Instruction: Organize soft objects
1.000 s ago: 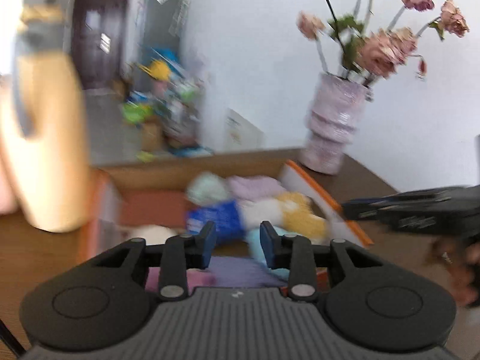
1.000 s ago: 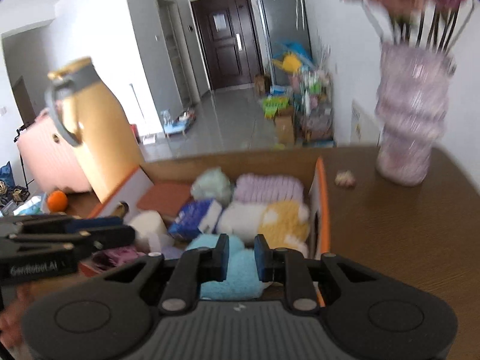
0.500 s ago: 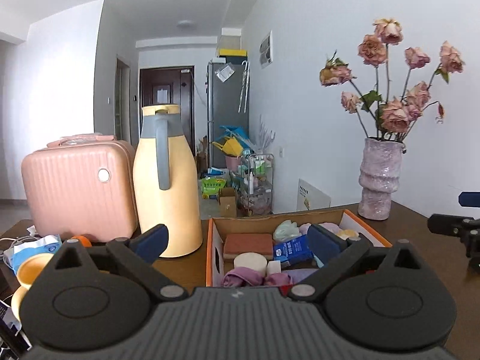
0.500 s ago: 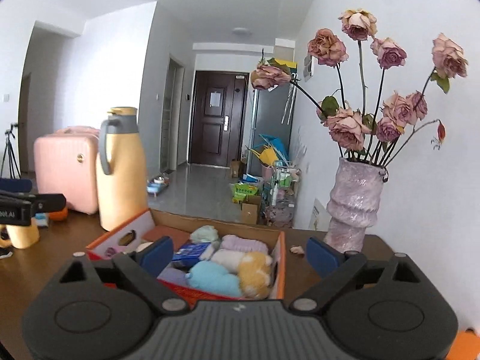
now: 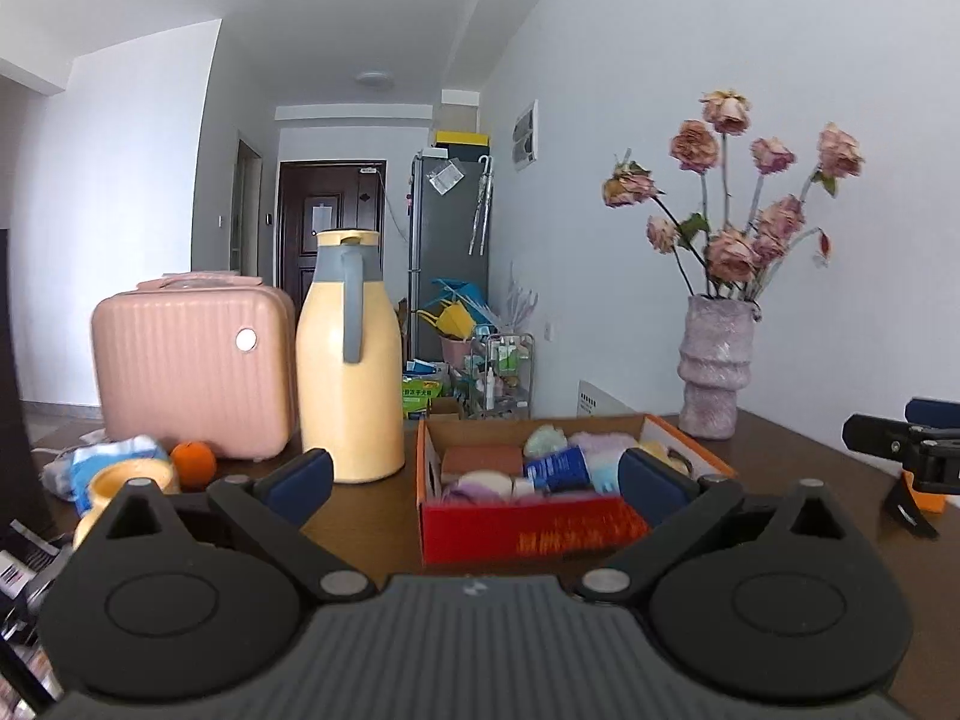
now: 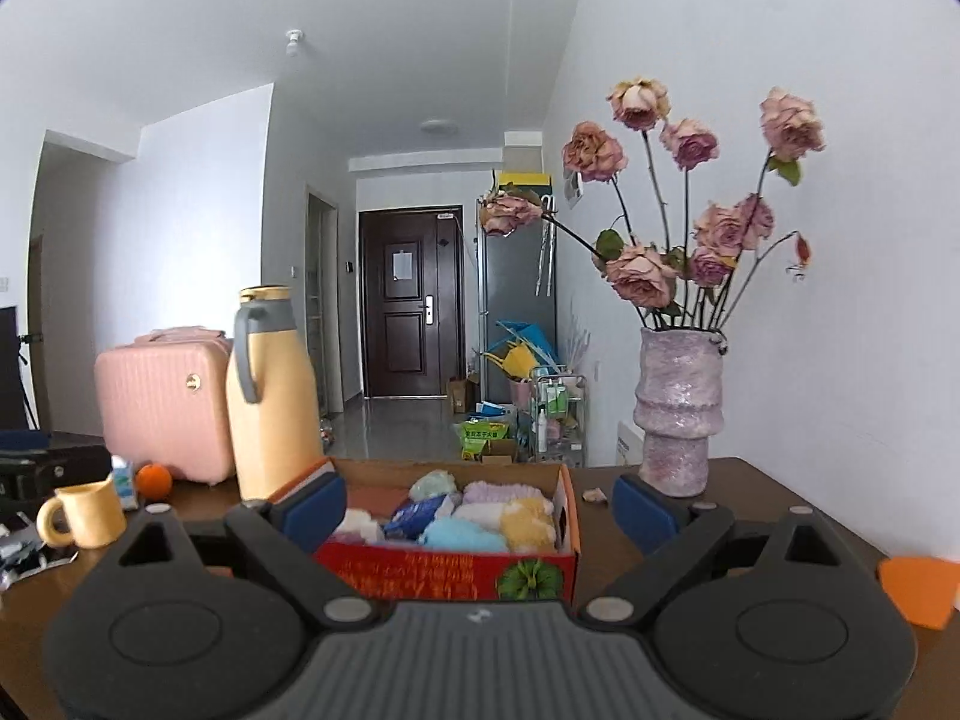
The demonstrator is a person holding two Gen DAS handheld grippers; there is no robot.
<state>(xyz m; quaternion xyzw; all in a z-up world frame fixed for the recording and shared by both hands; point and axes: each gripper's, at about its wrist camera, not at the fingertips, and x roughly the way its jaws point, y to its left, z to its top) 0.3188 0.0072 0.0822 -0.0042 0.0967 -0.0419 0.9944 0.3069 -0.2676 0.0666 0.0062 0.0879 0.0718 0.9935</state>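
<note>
Both your grippers sit back from the box [image 6: 447, 570] with their fingers spread wide and nothing between them — the left gripper [image 5: 474, 477] and the right gripper [image 6: 480, 510] have each just been opening, and neither touches anything. The soft things are packed inside the box in the middle of the worktop [image 6: 750, 498]: a light blue plush [image 6: 459, 535] at the near side, a yellow-and-white plush [image 6: 528, 519] to its right, a lilac one [image 6: 495, 491] behind, and a blue packet [image 6: 420, 513] leaning among them. If you reach in again, the likely trouble is the box wall: a finger catching its near edge would probably shove or tip the light cardboard instead of entering it. The pile is tight, so closing on one plush may pinch its neighbour and drag both out. Mind the surroundings too — the vase [image 6: 681, 414] with its dried flowers stands just beyond the box's right far corner, and the tall yellow flask [image 5: 351, 360] near its left, so a wide sideways swing could topple either.
</note>
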